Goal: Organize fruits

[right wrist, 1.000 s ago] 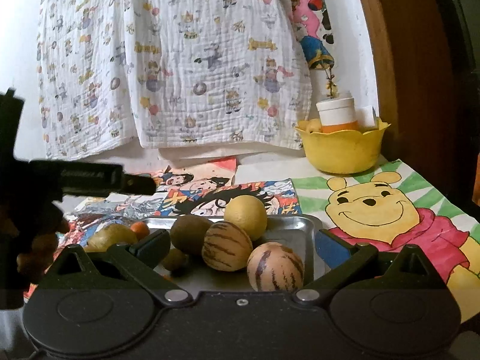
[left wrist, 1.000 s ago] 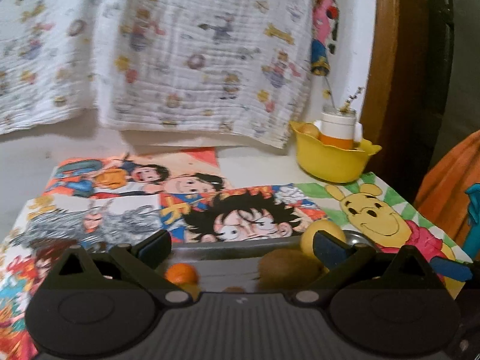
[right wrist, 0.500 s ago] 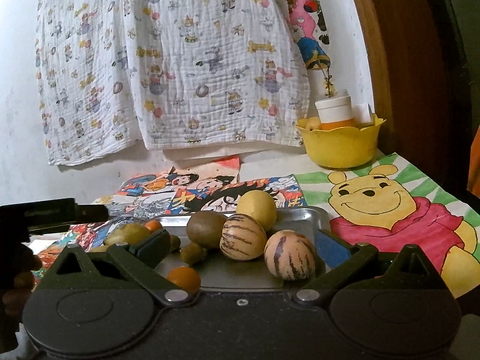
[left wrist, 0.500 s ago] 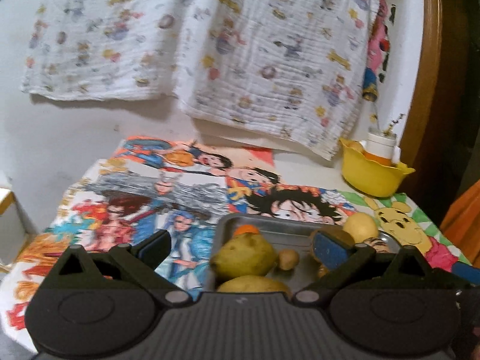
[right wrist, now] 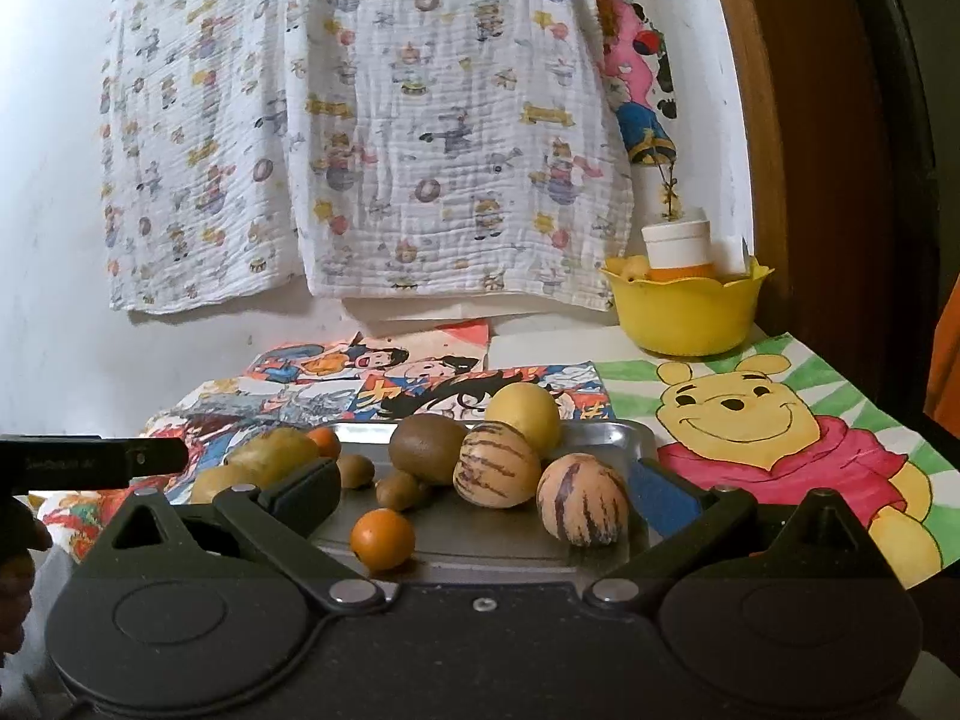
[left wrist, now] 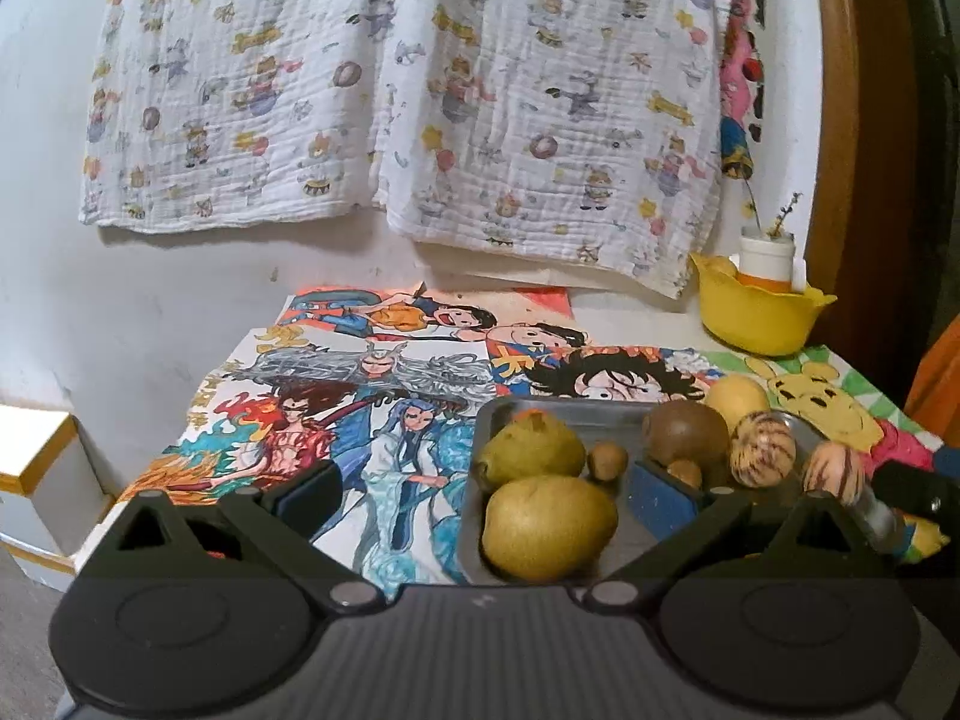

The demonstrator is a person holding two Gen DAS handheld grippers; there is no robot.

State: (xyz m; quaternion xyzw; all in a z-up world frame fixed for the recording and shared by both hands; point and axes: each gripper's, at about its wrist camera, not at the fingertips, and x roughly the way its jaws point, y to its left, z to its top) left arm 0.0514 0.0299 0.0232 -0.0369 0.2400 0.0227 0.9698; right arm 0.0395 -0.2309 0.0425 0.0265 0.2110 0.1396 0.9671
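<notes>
The fruit all sits loose on a shallow metal tray (right wrist: 624, 438) near the front of the worktop (left wrist: 636, 306), which is covered with glossy cartoon posters. The chief risk is rolling. The tray's rim is low and its floor smooth, so a nudge to one round fruit could send its neighbours over the edge. The small orange (right wrist: 382, 538) lies alone close to the near rim, just in front of the right tool (right wrist: 486, 495), and looks the likeliest to escape. The two striped melons (right wrist: 497, 465) touch each other and lean against the kiwi (right wrist: 428, 449) and the yellow lemon (right wrist: 523, 414), so lifting one may shift the rest. The tray could also slide on the slick paper if pushed sideways.

Both tools stand wide and hold nothing. The left tool (left wrist: 486, 501) hangs above the tray's left end, over two dull, bumpy green pears (left wrist: 549, 527). Its right pad seems to be close to the small brown fruits (left wrist: 607, 461), though the fisheye makes that hard to judge. The kiwi's skin looks fuzzy and soft; the melons are smooth, firm and egg-shaped. A yellow plastic bowl (right wrist: 684, 315) with a scalloped rim stands well apart at the back right corner.
</notes>
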